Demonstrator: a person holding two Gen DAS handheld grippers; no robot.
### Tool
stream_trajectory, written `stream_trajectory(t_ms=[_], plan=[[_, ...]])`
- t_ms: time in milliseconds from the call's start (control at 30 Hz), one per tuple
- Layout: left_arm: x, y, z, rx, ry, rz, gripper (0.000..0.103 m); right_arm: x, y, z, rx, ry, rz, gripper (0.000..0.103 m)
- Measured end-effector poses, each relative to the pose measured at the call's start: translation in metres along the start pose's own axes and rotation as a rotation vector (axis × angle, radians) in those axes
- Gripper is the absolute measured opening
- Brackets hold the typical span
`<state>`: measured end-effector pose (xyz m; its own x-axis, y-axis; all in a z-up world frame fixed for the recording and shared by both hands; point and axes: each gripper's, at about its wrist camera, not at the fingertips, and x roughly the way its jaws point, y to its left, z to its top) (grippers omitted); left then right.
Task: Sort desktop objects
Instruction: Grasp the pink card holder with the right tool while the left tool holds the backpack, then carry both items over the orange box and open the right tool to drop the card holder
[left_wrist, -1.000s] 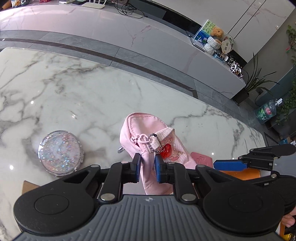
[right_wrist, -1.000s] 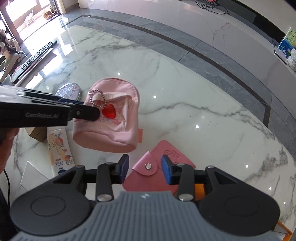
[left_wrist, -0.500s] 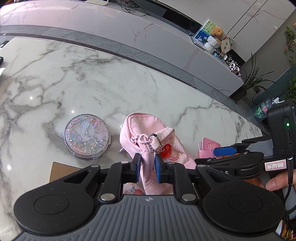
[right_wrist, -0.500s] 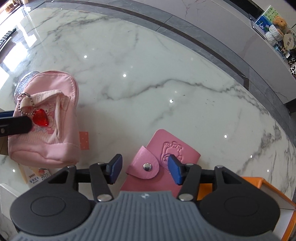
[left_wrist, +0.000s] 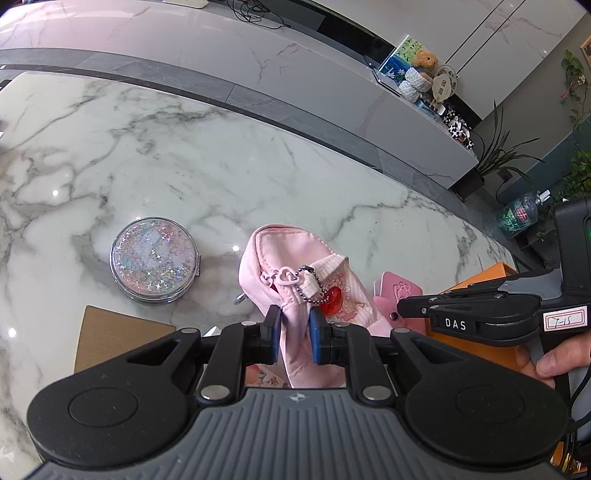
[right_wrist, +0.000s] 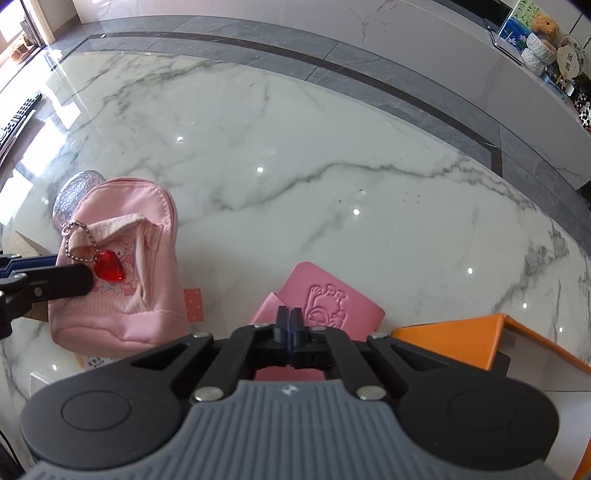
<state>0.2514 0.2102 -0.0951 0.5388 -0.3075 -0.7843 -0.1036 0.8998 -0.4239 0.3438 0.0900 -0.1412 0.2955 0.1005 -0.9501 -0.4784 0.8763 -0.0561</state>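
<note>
Step in hand, as judged: pick up small pink leather snap wallet w/ embossed cartoon (right_wrist: 334, 300) off white marble tabletop (right_wrist: 295, 166), w/ soft pink fabric mini-backpack pouch (left_wrist: 295, 295) steadied alongside.

L gripper (left_wrist: 294, 330): blue pads clamped on pouch fabric, near red heart charm on bead chain (left_wrist: 330, 296). Pouch resting on marble, just beside round glitter compact mirror (left_wrist: 155, 260).

R gripper (right_wrist: 290, 325): closing, pads nearly together over wallet's flap edge; can't tell for sure if flap is pinched between them, looks so. Wallet lying flat, between pouch and orange box (right_wrist: 458, 339).

To do well: get a proper bite on flap, not just the tip; lift slow, since thin leather may slip; keep L grip firm so pouch mouth stays reachable.

Vs. half a sec. earlier: R pads stood wide either side of the snap flap, now drawn in. L grip unchanged. Compact now closer to centre in L view.
</note>
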Motion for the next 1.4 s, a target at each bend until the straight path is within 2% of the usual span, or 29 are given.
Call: stream_trajectory(t_ms=[67,100,133,200,233,267,400,467,533,600,700,900,1033,1100,1233,1400], plan=[[0.001,-0.001,-0.001,0.003,-0.001,0.005,0.018,0.002,0.001,-0.001,-0.003,0.019,-0.018,0.023],[0.001,0.000,-0.001,0.004,-0.004,0.009,0.018,0.004,0.003,-0.001,-0.007,0.024,-0.026,0.042],[0.000,0.001,-0.001,0.001,-0.007,0.012,0.018,0.006,0.004,-0.002,-0.010,0.028,-0.030,0.052],[-0.002,0.006,-0.001,-0.010,-0.014,0.015,0.018,0.012,0.003,-0.002,0.016,0.047,-0.008,0.054],[-0.002,0.008,0.000,-0.015,-0.018,0.015,0.018,0.015,0.002,-0.002,0.040,0.051,0.010,0.062],[-0.003,0.010,0.000,-0.018,-0.020,0.014,0.018,0.016,0.003,-0.002,0.055,0.046,0.021,0.065],[-0.006,0.014,0.000,-0.007,-0.035,0.030,0.018,0.014,0.025,-0.004,-0.009,0.011,0.052,0.062],[-0.009,0.015,-0.001,0.002,-0.039,0.050,0.018,0.011,0.030,-0.005,-0.028,-0.006,0.095,0.061],[-0.008,0.018,-0.001,-0.001,-0.031,0.044,0.018,0.006,0.029,-0.005,-0.023,-0.015,0.127,0.056],[-0.007,0.020,-0.001,0.000,-0.031,0.042,0.018,0.000,0.024,-0.004,0.003,-0.023,0.100,0.059],[-0.004,0.021,-0.003,0.010,-0.039,0.064,0.018,-0.002,0.014,-0.004,0.074,-0.006,0.045,0.077],[-0.001,0.023,-0.006,0.008,-0.047,0.050,0.018,0.022,0.009,-0.001,0.165,0.078,0.035,0.086],[0.000,0.022,-0.008,0.014,-0.051,0.043,0.019,0.031,-0.003,0.002,0.216,0.093,0.049,0.087],[0.000,0.021,-0.010,0.014,-0.049,0.036,0.019,0.032,-0.005,0.002,0.236,0.097,0.055,0.083],[0.000,0.018,-0.013,0.021,-0.049,0.038,0.019,0.027,0.002,-0.005,0.196,0.063,0.044,0.082],[-0.008,0.014,-0.021,0.025,-0.047,0.040,0.019,0.015,0.003,-0.013,0.203,0.023,0.078,0.080]])
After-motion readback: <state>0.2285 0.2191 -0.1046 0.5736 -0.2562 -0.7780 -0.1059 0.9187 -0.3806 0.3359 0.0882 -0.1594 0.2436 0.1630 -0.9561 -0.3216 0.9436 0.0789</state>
